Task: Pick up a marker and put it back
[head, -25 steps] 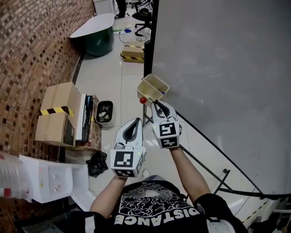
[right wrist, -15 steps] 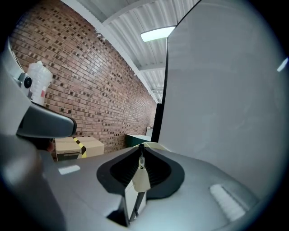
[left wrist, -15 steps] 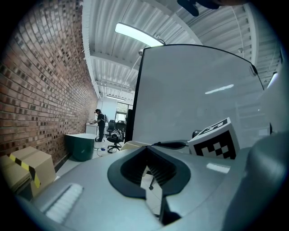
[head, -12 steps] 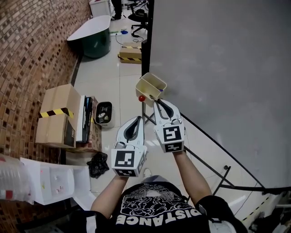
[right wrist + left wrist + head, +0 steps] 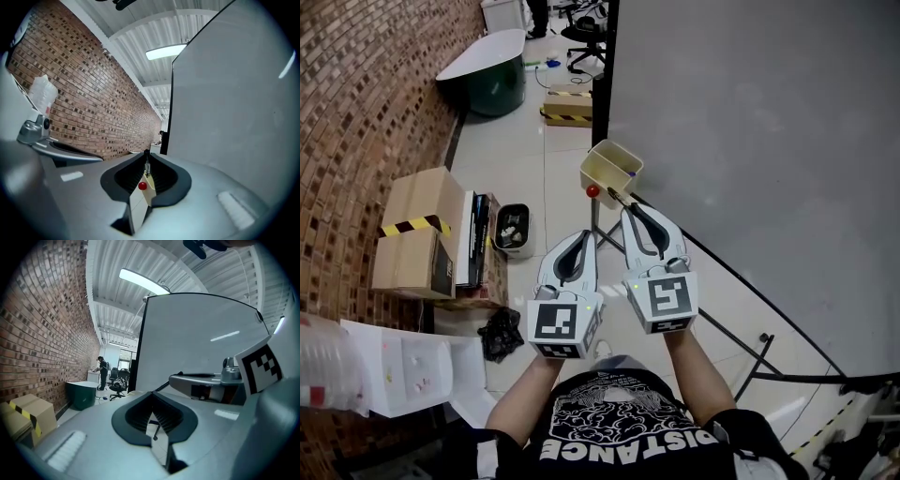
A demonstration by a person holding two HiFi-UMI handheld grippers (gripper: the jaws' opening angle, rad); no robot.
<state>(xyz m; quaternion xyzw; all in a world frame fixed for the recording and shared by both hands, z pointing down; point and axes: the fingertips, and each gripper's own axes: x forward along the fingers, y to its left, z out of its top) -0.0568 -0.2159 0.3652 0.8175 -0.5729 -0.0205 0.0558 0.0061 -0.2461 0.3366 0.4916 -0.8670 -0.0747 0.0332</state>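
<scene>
My left hand-held gripper [image 5: 584, 236] and right hand-held gripper [image 5: 630, 210] both closed, empty. Marker [image 5: 631, 174], only tip showing in beige bin [image 5: 598, 167]: likely light, stiff, slick. I'd pinch mid-barrel.

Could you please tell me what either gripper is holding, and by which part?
Nothing is held; the left gripper and right gripper both have closed, empty jaws.

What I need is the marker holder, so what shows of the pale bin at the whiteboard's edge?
The bin is a pale cream, open-topped rectangular box, seemingly plastic, set at the whiteboard's lower corner beside its black frame. A purple tip shows at its right rim; other contents can't be made out. A red knob sits just under it.
</scene>
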